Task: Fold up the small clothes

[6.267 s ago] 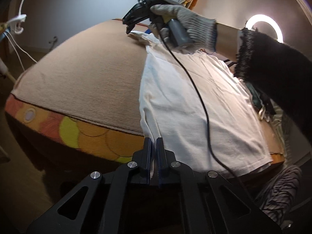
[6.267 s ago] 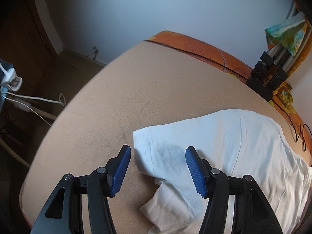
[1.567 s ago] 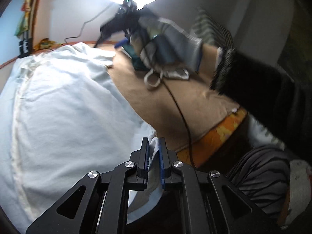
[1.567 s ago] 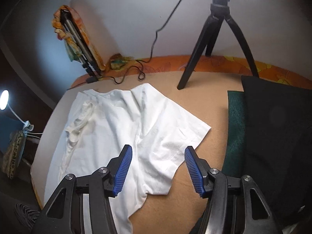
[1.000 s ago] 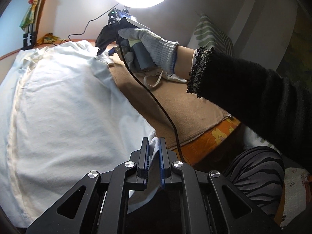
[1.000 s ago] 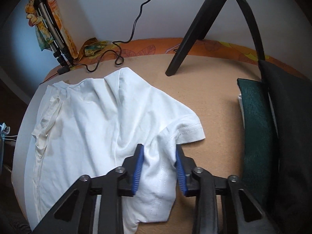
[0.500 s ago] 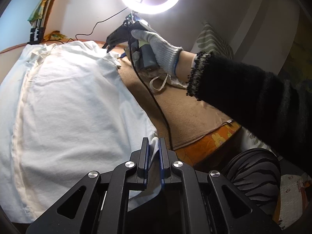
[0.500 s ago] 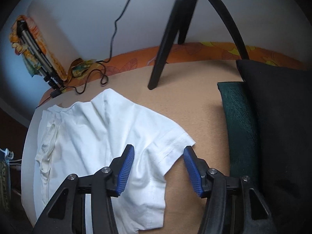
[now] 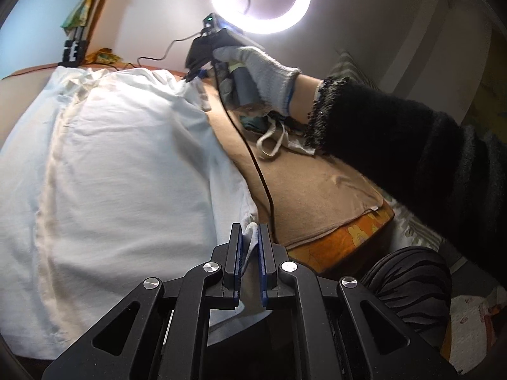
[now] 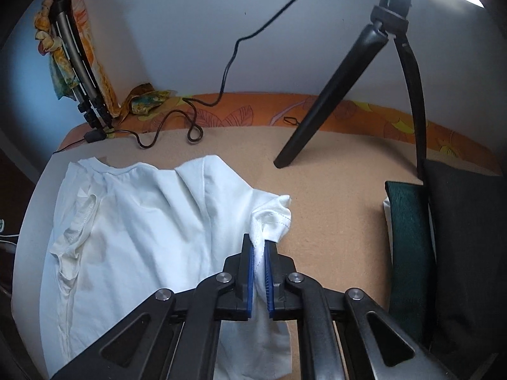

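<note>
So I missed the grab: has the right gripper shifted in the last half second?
Yes. The right gripper shut on the white T-shirt's sleeve, nearer the tripod leg.

Lit ring light (image 9: 259, 0) before pale wall (image 10: 190, 31); tan bedcover (image 10: 332, 190), perhaps blanket.

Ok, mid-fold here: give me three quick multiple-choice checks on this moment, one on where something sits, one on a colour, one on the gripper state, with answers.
1. Where does the dark green cloth lie?
A. on top of the shirt
B. right of the shirt, against the black cushion
C. on the floor

2. What colour is the shirt?
A. white
B. black
C. orange

3. What is the right gripper doing?
A. open above the shirt
B. shut on the tripod leg
C. shut on the sleeve

Answers: 1 B, it shows beside the cushion across bare tan blanket. 2 A, plain white fabric. 3 C, white cloth is pinched between its blue pads; the left gripper likewise pinches the hem.
</note>
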A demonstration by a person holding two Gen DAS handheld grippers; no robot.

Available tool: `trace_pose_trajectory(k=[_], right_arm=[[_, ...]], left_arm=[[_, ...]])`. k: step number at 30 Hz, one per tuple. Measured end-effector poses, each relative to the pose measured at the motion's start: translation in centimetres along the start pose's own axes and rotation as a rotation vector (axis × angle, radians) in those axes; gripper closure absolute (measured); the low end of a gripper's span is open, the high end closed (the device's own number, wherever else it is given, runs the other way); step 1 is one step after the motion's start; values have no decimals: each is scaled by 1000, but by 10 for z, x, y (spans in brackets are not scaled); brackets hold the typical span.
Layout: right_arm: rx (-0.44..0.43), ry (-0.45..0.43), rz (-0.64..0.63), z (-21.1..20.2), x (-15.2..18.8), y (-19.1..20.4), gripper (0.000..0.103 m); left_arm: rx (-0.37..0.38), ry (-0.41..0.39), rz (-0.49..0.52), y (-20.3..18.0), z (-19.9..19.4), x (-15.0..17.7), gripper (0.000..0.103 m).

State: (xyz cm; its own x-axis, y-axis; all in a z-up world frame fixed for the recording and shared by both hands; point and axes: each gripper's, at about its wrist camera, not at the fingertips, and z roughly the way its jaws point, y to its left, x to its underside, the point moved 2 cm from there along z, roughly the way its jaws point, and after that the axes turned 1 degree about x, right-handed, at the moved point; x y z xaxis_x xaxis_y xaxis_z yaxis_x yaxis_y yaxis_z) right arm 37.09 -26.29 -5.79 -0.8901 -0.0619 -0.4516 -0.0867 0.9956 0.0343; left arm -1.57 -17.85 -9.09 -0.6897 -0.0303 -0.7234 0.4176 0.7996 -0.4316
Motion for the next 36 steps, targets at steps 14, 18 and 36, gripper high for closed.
trace_pose_trajectory(k=[14, 18, 36], right_arm=[[103, -14, -196, -22, -21, 118, 100], [124, -2, -279, -9, -20, 162, 100], [-71, 192, -265, -21, 61, 143, 60]], left_arm=[[-56, -59, -132, 47, -37, 21, 96], [-74, -69, -171, 60, -44, 25, 96], [-169, -46, -189, 77, -55, 34, 91]])
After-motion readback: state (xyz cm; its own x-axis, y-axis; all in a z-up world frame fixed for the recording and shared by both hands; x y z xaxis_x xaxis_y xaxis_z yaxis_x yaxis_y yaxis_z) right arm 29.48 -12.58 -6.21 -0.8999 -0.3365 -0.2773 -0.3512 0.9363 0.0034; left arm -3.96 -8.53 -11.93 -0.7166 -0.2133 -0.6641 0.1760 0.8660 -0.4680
